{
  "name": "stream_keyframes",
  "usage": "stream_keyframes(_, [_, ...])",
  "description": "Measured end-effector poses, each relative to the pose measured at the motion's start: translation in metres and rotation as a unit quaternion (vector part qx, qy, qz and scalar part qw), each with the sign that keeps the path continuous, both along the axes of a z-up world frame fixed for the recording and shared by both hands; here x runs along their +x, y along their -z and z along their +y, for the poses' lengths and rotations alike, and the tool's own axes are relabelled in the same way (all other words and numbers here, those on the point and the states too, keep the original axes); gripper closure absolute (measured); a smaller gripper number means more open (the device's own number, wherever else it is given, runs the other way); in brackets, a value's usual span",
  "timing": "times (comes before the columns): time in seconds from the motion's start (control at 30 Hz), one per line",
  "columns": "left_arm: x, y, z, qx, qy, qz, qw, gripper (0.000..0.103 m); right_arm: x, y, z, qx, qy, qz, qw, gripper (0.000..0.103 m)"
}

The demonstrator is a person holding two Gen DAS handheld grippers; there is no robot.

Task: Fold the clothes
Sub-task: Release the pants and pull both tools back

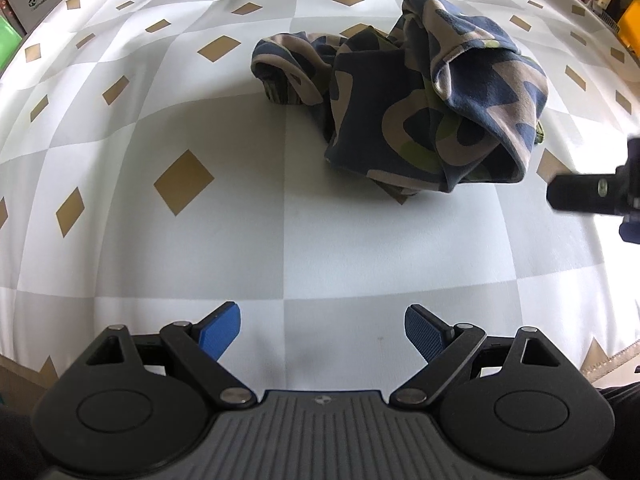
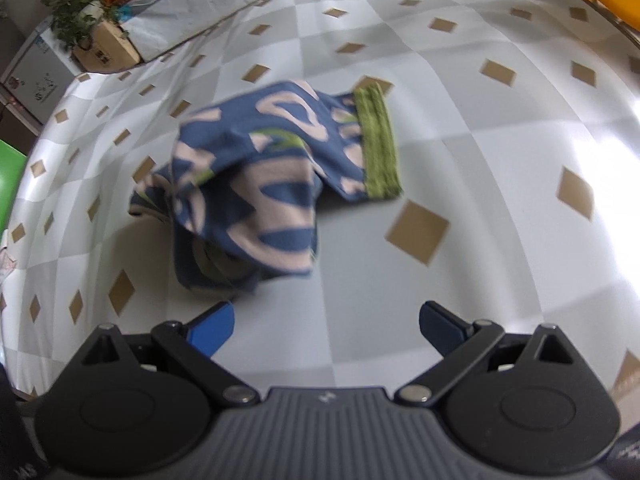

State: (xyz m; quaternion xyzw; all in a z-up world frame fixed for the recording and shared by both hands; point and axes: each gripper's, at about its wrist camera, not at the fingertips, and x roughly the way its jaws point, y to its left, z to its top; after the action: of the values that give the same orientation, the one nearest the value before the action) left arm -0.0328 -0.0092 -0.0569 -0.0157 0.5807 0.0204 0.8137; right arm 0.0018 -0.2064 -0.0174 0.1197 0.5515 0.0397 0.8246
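Observation:
A crumpled garment point(image 1: 420, 108), blue with beige and green camouflage shapes, lies bunched on the checkered table cover point(image 1: 200, 240). In the right wrist view the same garment point(image 2: 272, 184) shows a green ribbed band point(image 2: 378, 144) at its far right edge. My left gripper point(image 1: 322, 334) hangs open well short of the cloth, nothing between its blue pads. My right gripper point(image 2: 326, 330) is open too, its left pad close to the garment's near edge, apart from it. Part of the right tool point(image 1: 592, 194) shows black at the right edge of the left wrist view.
The cover has grey and white squares with tan diamonds. Past the table's far edge stand a cardboard box point(image 2: 106, 50), a leafy plant point(image 2: 76, 0) and a yellow bin point(image 1: 632, 24). A green object point(image 1: 8, 40) sits at the left.

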Motion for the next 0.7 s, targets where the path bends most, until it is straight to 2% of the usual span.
stream_keyframes(0.13, [-0.005,0.001,0.002,0.007,-0.004,-0.002,1.0,0.014,-0.016,0.002,0.003,-0.02,-0.007,-0.013,1.0,0.004])
stream_keyframes(0.3, [-0.012,0.002,0.005,0.032,-0.015,-0.007,0.9993,0.014,-0.035,-0.001,0.014,-0.063,-0.032,-0.058,0.996,0.004])
stream_keyframes(0.4, [-0.016,0.001,0.009,0.027,-0.022,-0.01,0.9993,0.014,-0.044,-0.002,0.018,-0.077,-0.037,-0.083,0.993,0.004])
stream_keyframes(0.53, [-0.022,0.002,0.012,0.016,-0.027,-0.01,0.9994,0.014,-0.052,0.005,0.018,-0.07,-0.033,-0.069,0.995,0.004])
stream_keyframes(0.7, [-0.029,0.003,0.007,0.032,-0.015,-0.01,0.9993,0.014,-0.06,0.008,0.015,-0.078,-0.016,-0.066,0.995,0.004])
